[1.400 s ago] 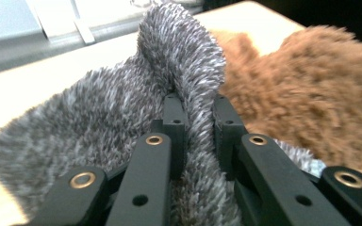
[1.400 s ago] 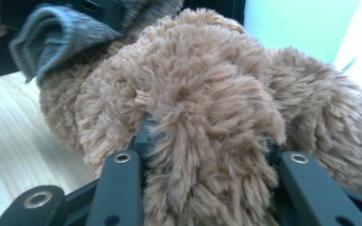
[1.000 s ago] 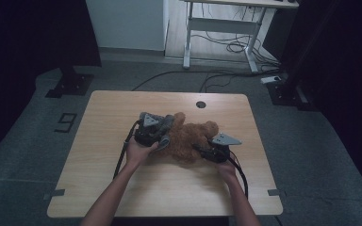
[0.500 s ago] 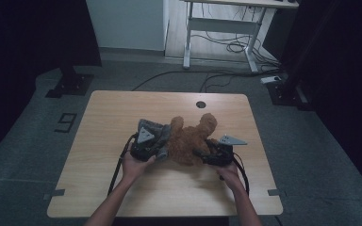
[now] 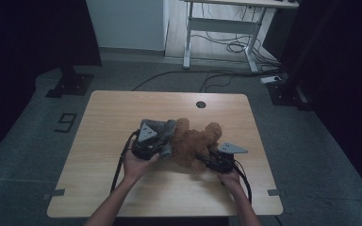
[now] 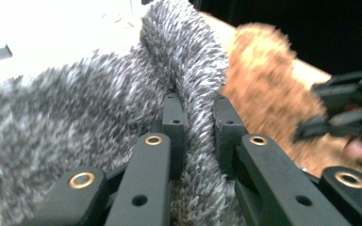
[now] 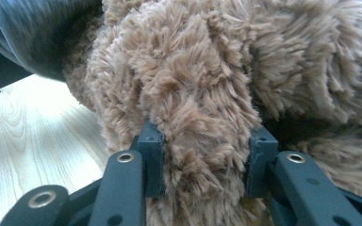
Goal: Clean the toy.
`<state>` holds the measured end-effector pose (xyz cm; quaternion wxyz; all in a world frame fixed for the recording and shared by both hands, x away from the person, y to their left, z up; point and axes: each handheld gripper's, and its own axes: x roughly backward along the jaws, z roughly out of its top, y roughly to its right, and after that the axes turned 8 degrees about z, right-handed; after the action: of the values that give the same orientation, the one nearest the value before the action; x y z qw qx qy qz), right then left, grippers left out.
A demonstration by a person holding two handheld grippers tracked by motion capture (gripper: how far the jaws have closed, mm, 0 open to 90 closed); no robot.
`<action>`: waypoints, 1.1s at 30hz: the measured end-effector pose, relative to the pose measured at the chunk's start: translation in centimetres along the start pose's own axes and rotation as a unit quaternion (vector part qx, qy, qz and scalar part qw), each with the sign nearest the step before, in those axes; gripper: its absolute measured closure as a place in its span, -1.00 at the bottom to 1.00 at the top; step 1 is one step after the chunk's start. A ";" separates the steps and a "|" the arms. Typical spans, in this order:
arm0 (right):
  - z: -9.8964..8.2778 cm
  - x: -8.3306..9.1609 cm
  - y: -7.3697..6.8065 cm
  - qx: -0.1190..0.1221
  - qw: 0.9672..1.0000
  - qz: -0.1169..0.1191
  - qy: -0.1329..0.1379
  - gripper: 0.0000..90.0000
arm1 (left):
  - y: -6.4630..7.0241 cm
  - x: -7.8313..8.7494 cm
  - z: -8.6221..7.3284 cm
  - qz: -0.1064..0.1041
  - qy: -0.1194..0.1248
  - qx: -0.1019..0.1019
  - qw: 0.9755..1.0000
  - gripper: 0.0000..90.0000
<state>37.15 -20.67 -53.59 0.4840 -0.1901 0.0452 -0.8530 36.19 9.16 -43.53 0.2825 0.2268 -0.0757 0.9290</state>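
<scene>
Two grippers work one brown plush teddy bear (image 5: 194, 145), which lies near the middle of the pale wooden table (image 5: 122, 106), toward its near edge. Since a second ago the bear has swung round and the left gripper (image 6: 197, 122) has lifted slightly, jaws clenched on a fold of grey fuzzy knitted cloth (image 6: 75, 127) against the bear. The right gripper (image 7: 202, 155) has just been closing, its jaws now grasping a brown furry limb. Likely the cloth is being worked along the bear.
</scene>
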 end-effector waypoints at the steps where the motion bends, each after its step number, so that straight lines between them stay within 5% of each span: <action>1: 0.0 0.0 0.0 0.001 1.000 0.000 0.000 0.34 | 0.5 -0.3 0.5 -0.003 0.000 -0.007 1.000 0.75; 5: 0.0 0.0 -0.1 0.007 1.000 -0.002 -0.001 0.34 | 2.5 -2.6 2.0 -0.017 -0.013 -0.017 1.000 0.74; 8: 0.0 0.0 -0.1 0.010 1.000 -0.003 -0.001 0.36 | 3.3 -4.8 1.7 0.010 -0.046 -0.044 0.998 0.74; 10: 0.0 0.0 -0.1 0.012 1.000 -0.006 -0.002 0.37 | 3.1 -5.2 1.3 0.014 -0.048 -0.045 0.998 0.76; 17: -0.1 -0.2 -0.2 0.017 1.000 -0.008 -0.004 0.39 | -2.2 -2.6 -1.1 0.044 -0.061 -0.009 0.997 0.77; 18: 0.0 -0.3 -0.3 0.019 1.000 -0.007 -0.005 0.39 | -2.2 -2.6 -1.1 0.044 -0.061 -0.009 0.997 0.77; 20: 0.0 -0.3 -0.5 0.023 1.000 -0.009 -0.008 0.39 | -3.0 -0.9 -1.8 0.082 -0.056 -0.035 0.994 0.78; 23: 0.0 -0.3 -0.4 0.019 1.000 -0.007 -0.009 0.40 | -4.4 0.1 -2.3 0.105 -0.062 -0.030 0.992 0.78; 29: 0.0 -0.2 -0.3 0.019 1.000 -0.005 -0.009 0.39 | -6.5 0.5 -3.2 0.109 -0.073 0.015 0.991 0.78; 33: -0.1 -0.1 -0.1 0.017 1.000 -0.003 -0.009 0.39 | -5.4 0.9 -1.8 0.093 -0.047 0.014 0.994 0.78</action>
<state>37.10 -20.56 -53.65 0.4845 -0.1900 0.0260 -0.8535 37.87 14.59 -44.68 0.1881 0.2656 -0.0969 0.9406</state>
